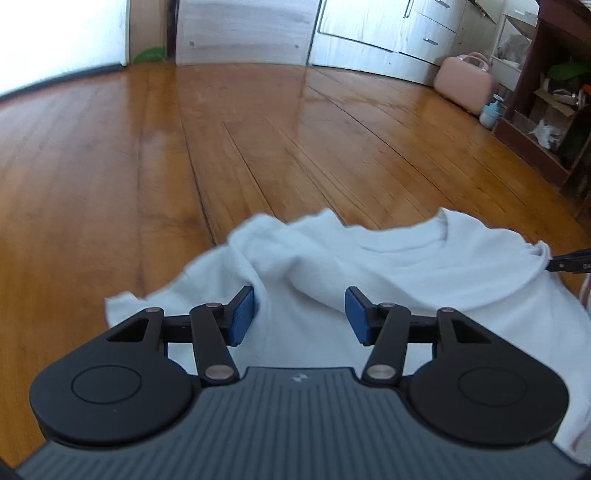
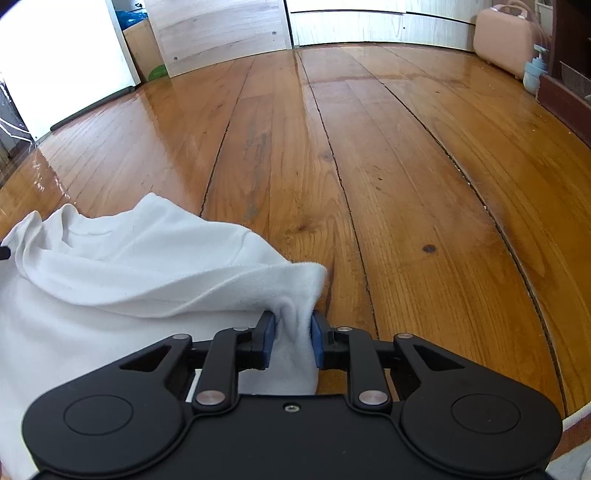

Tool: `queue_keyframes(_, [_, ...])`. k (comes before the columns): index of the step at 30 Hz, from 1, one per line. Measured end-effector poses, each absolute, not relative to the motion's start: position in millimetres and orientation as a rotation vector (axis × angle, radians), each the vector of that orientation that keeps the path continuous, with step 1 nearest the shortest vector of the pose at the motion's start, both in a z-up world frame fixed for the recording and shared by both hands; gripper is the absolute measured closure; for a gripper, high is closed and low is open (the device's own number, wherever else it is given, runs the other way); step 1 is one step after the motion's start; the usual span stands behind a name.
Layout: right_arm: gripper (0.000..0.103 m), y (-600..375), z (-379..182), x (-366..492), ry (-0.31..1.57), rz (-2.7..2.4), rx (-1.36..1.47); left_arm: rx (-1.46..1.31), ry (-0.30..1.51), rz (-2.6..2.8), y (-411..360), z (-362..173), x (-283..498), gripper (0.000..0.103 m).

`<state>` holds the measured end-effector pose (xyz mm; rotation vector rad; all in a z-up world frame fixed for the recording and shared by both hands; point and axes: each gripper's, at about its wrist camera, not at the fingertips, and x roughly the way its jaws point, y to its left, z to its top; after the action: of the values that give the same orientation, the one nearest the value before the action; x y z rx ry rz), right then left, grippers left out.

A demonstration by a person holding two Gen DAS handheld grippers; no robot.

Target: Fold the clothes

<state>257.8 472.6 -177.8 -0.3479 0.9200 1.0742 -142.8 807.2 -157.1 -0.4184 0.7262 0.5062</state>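
- The left wrist view shows the left claw [image 1: 299, 314] with its blue pads standing apart over the white shirt [image 1: 388, 280]; cloth lies below and between the pads, but neither pad presses on it.
- Only this view shows the shirt's ribbed neckline ahead and to the right of the left claw, and, at the far right edge, a dark tip of the other tool touching the shirt's bunched corner.
- The right wrist view shows what the left cannot: the right claw [image 2: 293, 338] clamped on a gathered edge of the shirt [image 2: 129, 266], its blue pads pinching a soft wad of fabric between them.
- From that pinch the cloth runs left of the right claw in long loose folds, slightly fuzzy at the hem.
- The shirt lies on the wooden floor [image 2: 369, 166], glossy honey-coloured planks with dark seams and knots, stretching ahead of both claws.
- Far ahead and to the right of each claw stands a smooth pink case [image 1: 467, 81] with rounded corners, beside a pale blue bottle [image 2: 535, 72].
- Pale wood-grain cabinet panels [image 1: 243, 33] stand beyond the floor.
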Motion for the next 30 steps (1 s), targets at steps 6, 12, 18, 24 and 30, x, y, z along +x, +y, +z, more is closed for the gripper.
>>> queue_keyframes(6, [0.077, 472, -182, 260, 0.927, 1.068, -0.311, -0.393, 0.752, 0.583, 813, -166, -124, 0.051])
queue_keyframes(12, [0.09, 464, -166, 250, 0.824, 1.082, -0.272, -0.292, 0.623, 0.616, 790, -130, -133, 0.1])
queue_keyframes(18, [0.096, 450, -127, 241, 0.742, 1.123, -0.151, -0.404, 0.477, 0.769, 802, -82, -181, 0.1])
queue_keyframes(24, [0.097, 494, -134, 264, 0.826, 1.106, -0.18, -0.66, 0.653, 0.899, 867, -142, -186, 0.097])
queue_keyframes(30, [0.096, 526, -172, 280, 0.984, 0.953, -0.237, -0.656, 0.696, 0.938, 871, -171, -188, 0.083])
